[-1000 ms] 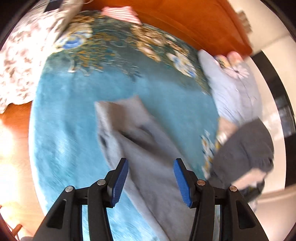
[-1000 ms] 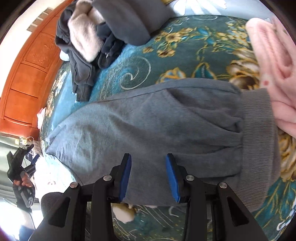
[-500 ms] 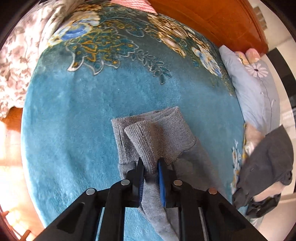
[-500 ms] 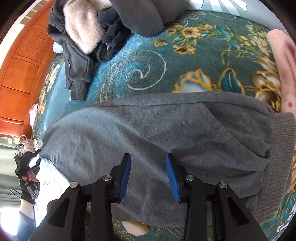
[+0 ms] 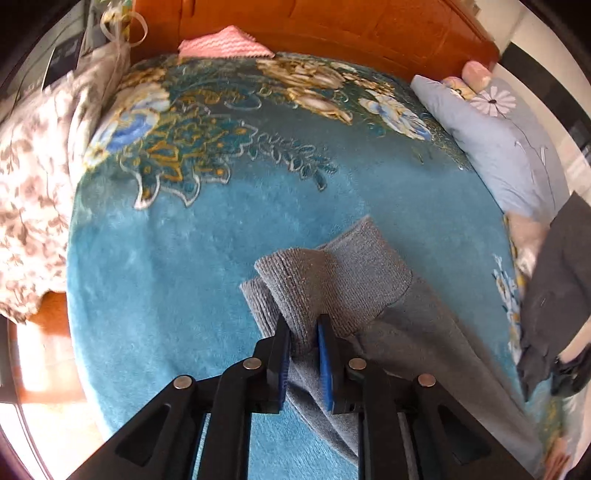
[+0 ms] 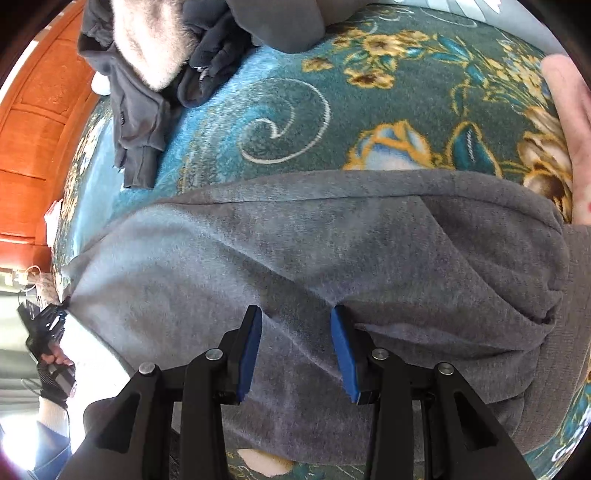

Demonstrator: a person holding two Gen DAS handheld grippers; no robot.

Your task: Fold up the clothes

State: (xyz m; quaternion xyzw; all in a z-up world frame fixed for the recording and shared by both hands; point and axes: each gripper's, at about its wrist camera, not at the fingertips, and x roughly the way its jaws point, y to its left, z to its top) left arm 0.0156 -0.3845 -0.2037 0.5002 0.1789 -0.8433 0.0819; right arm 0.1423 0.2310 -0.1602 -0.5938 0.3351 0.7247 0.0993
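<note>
A: Status of the left gripper (image 5: 303,341)?

B: Blue pads closed down to a narrow gap, clamped on the ribbed cuffs (image 5: 332,280) of the grey sweatpants (image 5: 417,332). Both cuffs are bunched together and raised slightly off the teal floral blanket (image 5: 221,229)

A: Location of the garment on the bed?

B: The cuff end sits in the plain blue middle of the blanket, well short of the wooden headboard (image 5: 332,29). In the right wrist view the sweatpants (image 6: 332,251) lie flat across the blanket (image 6: 369,110), with the ribbed waistband (image 6: 576,314) at the right edge of the view, touching a pink item (image 6: 569,122)

A: Right gripper (image 6: 295,347)?

B: Jaws wide apart, holding nothing. It is positioned just above the grey fabric; whether the pads touch the fabric, I cannot tell

A: Other items on the bed?

B: A dark clothes pile (image 6: 177,55) with a fleecy pale lining lies near the far edge of the blanket, apart from the sweatpants. In the left view, a pale blue pillow (image 5: 498,147) with a daisy print lies along the right edge, a folded pink cloth (image 5: 225,44) rests against the headboard, and a brown floral fabric (image 5: 33,184) hangs at the left edge

A: Operator?

B: A gloved hand (image 6: 51,362) grips the left tool's handle at the far left of the right view
</note>
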